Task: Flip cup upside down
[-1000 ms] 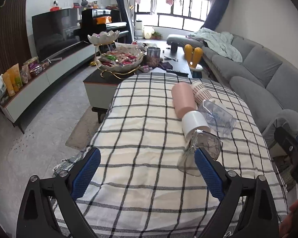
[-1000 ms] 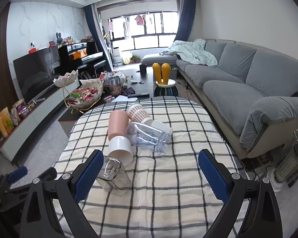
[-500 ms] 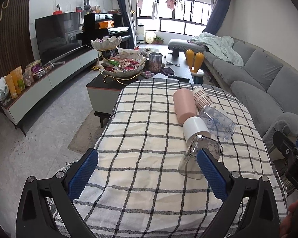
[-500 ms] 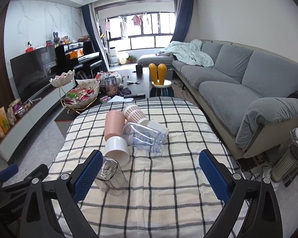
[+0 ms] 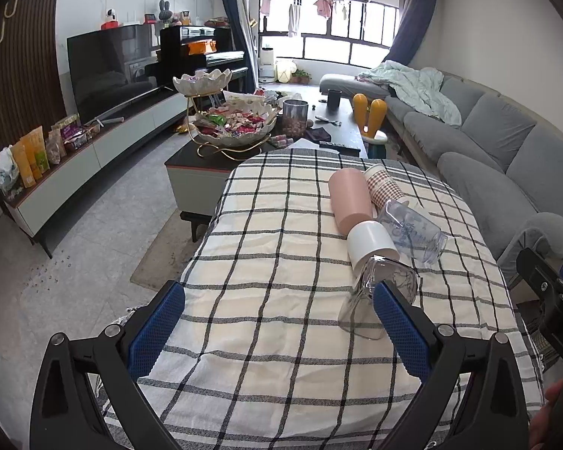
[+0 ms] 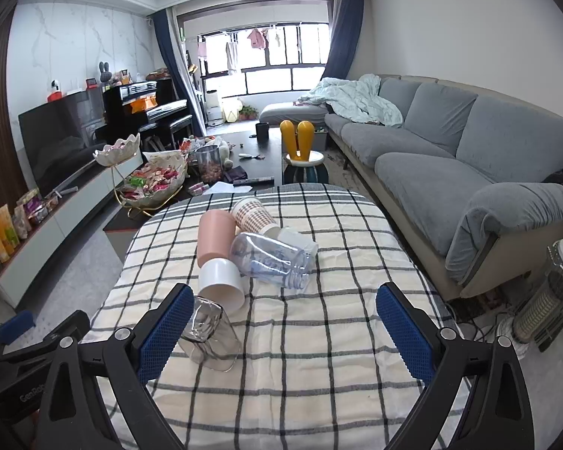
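Observation:
Several cups lie on their sides on the checked tablecloth (image 5: 266, 247): a pink cup (image 5: 349, 200), a brown-patterned paper cup (image 5: 384, 185), a white cup (image 5: 369, 242), a clear printed plastic cup (image 5: 413, 228) and a clear glass cup (image 5: 360, 300). In the right wrist view they are the pink cup (image 6: 216, 236), patterned cup (image 6: 253, 215), white cup (image 6: 221, 283), printed cup (image 6: 270, 258) and glass cup (image 6: 210, 333). My left gripper (image 5: 277, 328) is open and empty, its right finger in front of the glass cup. My right gripper (image 6: 281, 332) is open and empty, its left finger beside the glass cup.
A dark coffee table (image 5: 206, 161) with a snack bowl stand (image 5: 232, 127) sits beyond the table's far edge. A grey sofa (image 6: 469, 172) runs along the right. A small heater (image 6: 544, 300) stands on the floor at right. A TV cabinet (image 5: 75, 165) is at left.
Both grippers have pulled back and risen slightly, so the cups sit a little farther away in view. The cups have not moved.

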Demonstrator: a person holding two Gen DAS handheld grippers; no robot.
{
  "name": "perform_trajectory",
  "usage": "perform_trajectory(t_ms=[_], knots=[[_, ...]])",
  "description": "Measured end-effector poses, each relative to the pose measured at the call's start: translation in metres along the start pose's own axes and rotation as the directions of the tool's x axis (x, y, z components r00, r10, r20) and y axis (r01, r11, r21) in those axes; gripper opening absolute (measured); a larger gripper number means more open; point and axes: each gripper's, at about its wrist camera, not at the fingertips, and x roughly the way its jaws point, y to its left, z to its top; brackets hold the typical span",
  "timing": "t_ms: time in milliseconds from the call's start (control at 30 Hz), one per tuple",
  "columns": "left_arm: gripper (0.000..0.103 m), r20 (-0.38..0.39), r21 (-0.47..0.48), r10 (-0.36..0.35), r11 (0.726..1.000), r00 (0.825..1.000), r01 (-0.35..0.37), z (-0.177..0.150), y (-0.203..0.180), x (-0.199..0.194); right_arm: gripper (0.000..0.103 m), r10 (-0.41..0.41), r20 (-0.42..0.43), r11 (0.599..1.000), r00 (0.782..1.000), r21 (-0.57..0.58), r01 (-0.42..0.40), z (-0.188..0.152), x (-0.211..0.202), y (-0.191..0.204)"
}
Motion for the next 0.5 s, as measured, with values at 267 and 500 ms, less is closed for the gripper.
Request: perform_trajectory(t_ms=[267, 500], knots=[[0.102, 0.006, 0.001, 0.003, 1.000, 1.000, -0.003, 0.0012, 0.0004, -0.0003, 0.098, 0.001, 0.000, 1.000, 1.000, 0.000, -0.001, -0.0002, 0.0002, -0.0003], [0.102, 0.007, -0.001, 0.003, 1.000, 1.000, -0.003, 0.0015, 0.0010, -0.0008, 0.098, 0.001, 0.000, 1.000, 1.000, 0.001, -0.001, -0.0003, 0.0002, -0.0003]])
